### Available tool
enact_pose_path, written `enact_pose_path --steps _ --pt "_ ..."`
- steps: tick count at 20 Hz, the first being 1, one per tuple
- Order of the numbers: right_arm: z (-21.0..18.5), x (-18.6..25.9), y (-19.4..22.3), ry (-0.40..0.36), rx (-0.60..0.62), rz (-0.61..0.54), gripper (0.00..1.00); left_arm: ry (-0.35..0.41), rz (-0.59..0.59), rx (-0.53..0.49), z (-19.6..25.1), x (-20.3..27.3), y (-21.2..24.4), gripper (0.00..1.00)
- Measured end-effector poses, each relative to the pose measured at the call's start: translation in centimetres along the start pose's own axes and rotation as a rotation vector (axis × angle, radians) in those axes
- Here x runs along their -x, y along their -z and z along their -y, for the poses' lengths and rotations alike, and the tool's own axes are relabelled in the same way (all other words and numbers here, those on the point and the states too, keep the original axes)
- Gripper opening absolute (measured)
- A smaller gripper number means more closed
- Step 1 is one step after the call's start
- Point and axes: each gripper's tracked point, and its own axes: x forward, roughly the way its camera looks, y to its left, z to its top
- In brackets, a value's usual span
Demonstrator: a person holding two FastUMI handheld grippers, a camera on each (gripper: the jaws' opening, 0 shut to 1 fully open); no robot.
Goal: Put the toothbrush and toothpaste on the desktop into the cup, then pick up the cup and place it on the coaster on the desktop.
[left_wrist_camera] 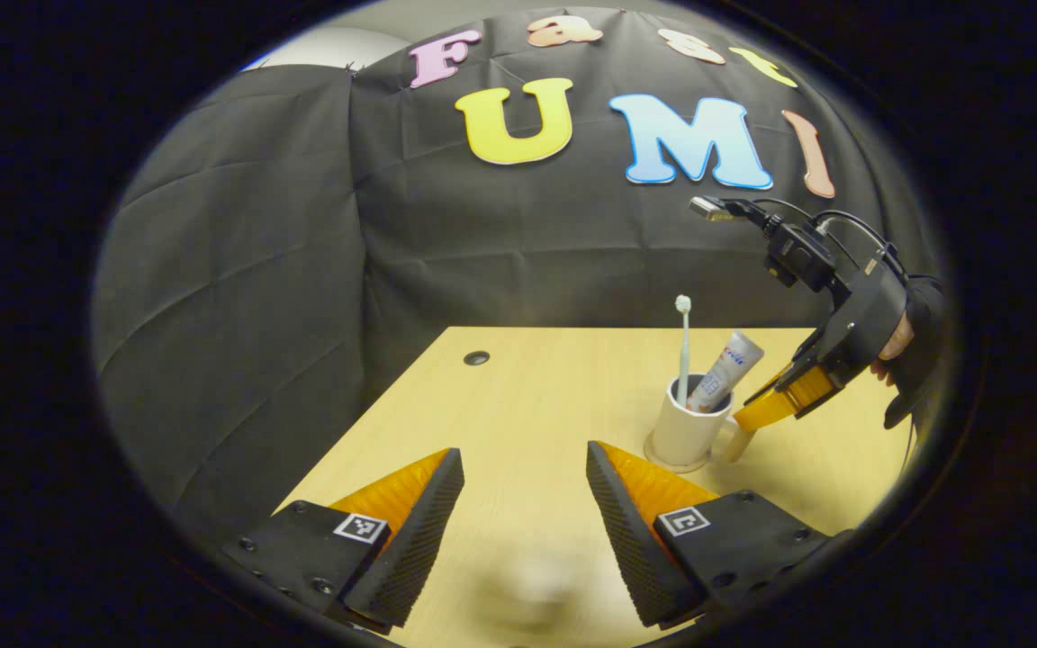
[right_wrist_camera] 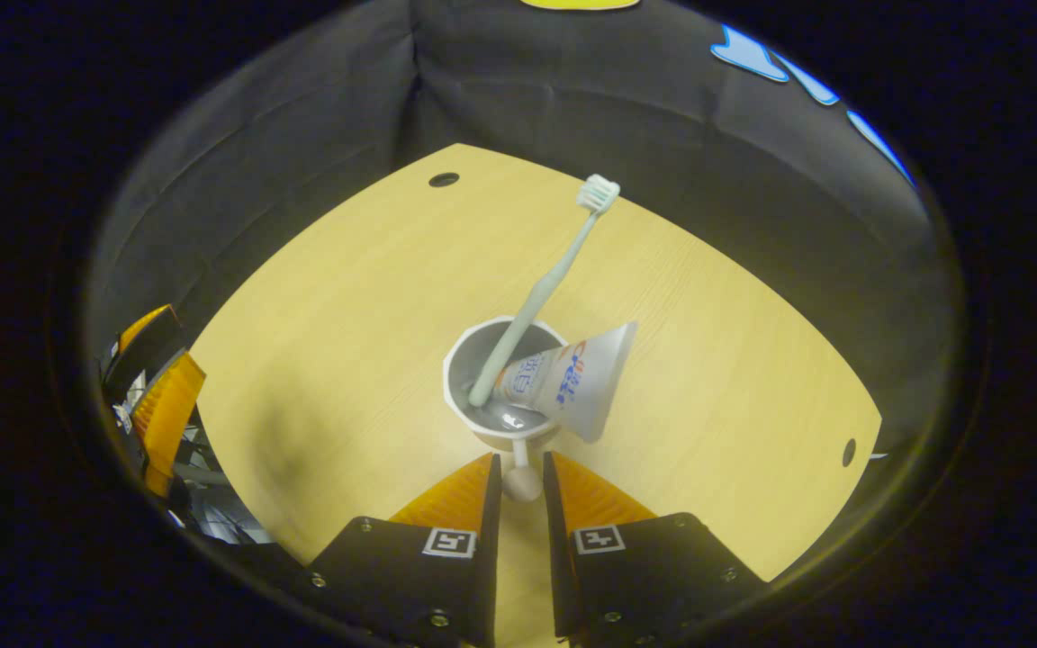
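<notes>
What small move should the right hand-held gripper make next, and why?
Probably lift the cup straight up. The right hand-held gripper has its fingers narrowed around the cup's handle, and the toothbrush and toothpaste already stand inside it. A slow lift should keep them from tipping out.

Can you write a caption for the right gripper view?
Right claw pinching the handle of the cup holding toothbrush and toothpaste.

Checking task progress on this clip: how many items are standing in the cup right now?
2. The toothbrush leans in the cup with bristles up; the toothpaste tube rests beside it, angled over the rim. Anything smaller at the cup's bottom could be hidden.
</notes>
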Motion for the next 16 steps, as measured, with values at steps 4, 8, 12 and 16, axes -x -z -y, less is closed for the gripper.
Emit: enact_pose_path --steps 4,8,12,16 --pt "1.7 10.7 5.1 0.033 -0.031 0.048 0.24 0.054 0.048 -0.023 2.1 0.5 -1.9 0.94" --pt "3.9 19.0 11.4 0.064 -0.087 0.104 0.23 0.114 0.1 -0.038 4.4 1.6 -4.1 0.94" --pt "4.7 29.4 17.5 0.112 -0.139 0.206 0.24 0.156 0.15 -0.051 5.7 2.7 -6.6 0.94" --pt "4.2 43.4 20.4 0.174 -0.178 0.343 0.24 0.194 0.228 -0.072 7.1 4.2 -10.1 0.94"
